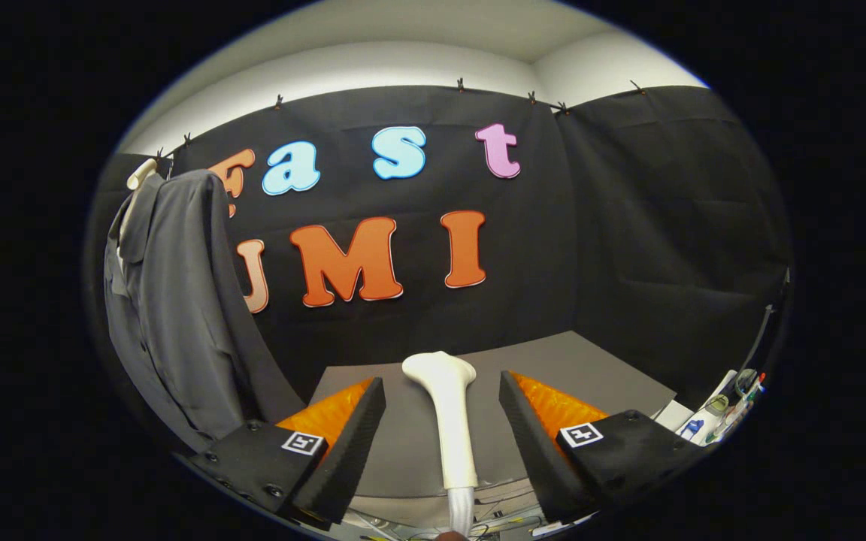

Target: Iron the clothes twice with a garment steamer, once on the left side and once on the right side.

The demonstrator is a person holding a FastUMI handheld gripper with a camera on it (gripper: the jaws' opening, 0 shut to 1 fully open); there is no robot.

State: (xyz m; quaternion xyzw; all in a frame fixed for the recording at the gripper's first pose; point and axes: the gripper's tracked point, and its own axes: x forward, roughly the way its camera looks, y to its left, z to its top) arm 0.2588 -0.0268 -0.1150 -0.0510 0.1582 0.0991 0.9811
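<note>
I'm seeing black cloth point(613, 248) hanging ahead of the fingers, clipped up beneath a pale wall point(373, 68) and ceiling. A grey tabletop point(591, 368) is lying beyond them, light falling softly from above.

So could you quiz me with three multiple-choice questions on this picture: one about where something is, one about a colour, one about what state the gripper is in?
1. Where is the white steamer?
A. hanging on the wall
B. between the gripper's fingers
C. inside the shirt

2. What colour is the hanging shirt?
A. grey
B. red
C. yellow

3. How do the fingers of the gripper stand?
A. pressed on the steamer
B. closed on the shirt
C. spread open, clear of the steamer

Answers:
1 B, its handle runs up the gap between the two fingers.
2 A, the cloth is plainly grey.
3 C, bare grey table shows on both sides of the handle.
</note>
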